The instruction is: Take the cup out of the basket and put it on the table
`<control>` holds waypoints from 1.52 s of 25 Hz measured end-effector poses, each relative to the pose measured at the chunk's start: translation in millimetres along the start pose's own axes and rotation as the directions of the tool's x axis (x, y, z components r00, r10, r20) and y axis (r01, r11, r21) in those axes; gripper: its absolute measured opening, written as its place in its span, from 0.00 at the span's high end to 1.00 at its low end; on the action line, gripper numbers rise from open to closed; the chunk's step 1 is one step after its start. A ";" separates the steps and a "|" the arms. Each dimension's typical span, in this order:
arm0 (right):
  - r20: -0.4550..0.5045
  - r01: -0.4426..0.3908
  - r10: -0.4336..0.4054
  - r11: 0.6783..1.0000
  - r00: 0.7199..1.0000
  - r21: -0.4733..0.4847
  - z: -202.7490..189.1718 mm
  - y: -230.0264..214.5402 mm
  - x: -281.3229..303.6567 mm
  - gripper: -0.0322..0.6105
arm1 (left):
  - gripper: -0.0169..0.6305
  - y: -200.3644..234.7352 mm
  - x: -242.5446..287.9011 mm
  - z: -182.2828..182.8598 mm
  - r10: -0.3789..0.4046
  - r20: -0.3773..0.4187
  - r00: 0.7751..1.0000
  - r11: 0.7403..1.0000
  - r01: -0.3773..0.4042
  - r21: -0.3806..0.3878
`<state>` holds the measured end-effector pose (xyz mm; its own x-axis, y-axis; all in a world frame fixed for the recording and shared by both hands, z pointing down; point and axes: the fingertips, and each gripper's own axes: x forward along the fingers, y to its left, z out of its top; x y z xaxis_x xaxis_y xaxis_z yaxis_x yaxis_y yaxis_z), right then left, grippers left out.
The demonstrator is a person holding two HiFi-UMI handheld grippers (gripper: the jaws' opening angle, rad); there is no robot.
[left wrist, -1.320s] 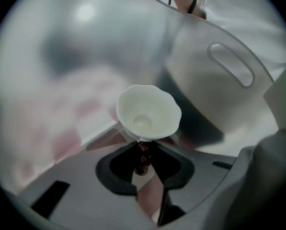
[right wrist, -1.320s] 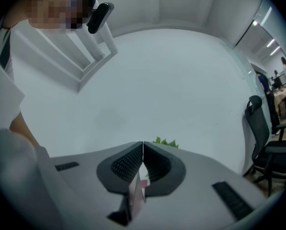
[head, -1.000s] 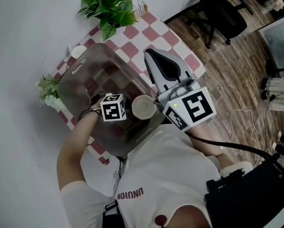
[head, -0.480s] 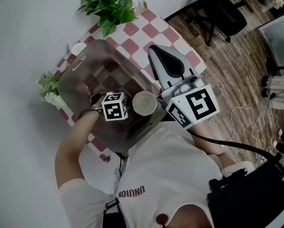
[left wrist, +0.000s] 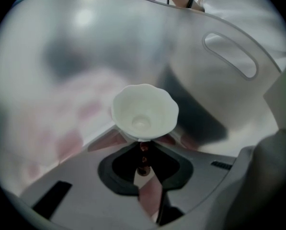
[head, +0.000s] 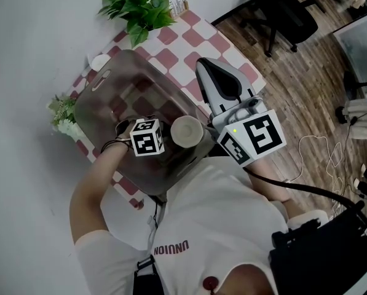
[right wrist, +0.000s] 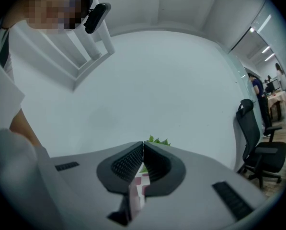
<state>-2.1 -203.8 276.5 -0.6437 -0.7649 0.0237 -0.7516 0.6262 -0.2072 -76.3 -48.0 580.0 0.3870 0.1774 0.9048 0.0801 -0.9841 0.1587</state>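
1. The left gripper [left wrist: 143, 146] is clenched on the rim of a small white cup [left wrist: 143, 111], held at the near right corner of the basket [head: 103, 85]. The right gripper [right wrist: 143, 150] is closed and empty.
2. Lift it straight up to clear the basket wall, then carry it right to the checked table [head: 171, 42].
3. The cup's mouth faces up, and its axis looks roughly upright.

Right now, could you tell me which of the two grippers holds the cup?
The left gripper: its jaws pinch the white cup; the right gripper is shut, empty.

Soft, even indoor light; fisheye gripper views.
Both gripper views darken and bend at their round edges; the cup [left wrist: 143, 111] is sharp, the basket [left wrist: 200, 66] wall behind hazy, pale glare far left.
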 end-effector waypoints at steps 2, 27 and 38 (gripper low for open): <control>0.000 0.005 -0.005 1.000 1.000 0.002 -0.1 -0.8 -1.3 0.92 | 0.87 0.0 0.3 0.0 0.005 -0.011 1.000 1.000 -0.005 0.017; 0.009 -0.001 0.001 1.000 1.000 0.015 -3.2 -2.8 -3.0 0.92 | 0.90 -6.1 2.5 -3.3 -0.016 -0.013 1.000 1.000 0.016 -0.003; 0.004 -0.009 0.009 1.000 1.000 0.023 -4.5 -4.6 -2.1 0.92 | 0.90 -10.2 -5.2 -0.1 -0.023 -0.009 1.000 1.000 0.023 -0.020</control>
<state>2.1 -204.3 281.8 -0.6497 -0.7600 0.0179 -0.7424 0.6293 -0.2299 -79.3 -38.9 573.7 0.3766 0.2000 0.9045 0.0709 -0.9798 0.1871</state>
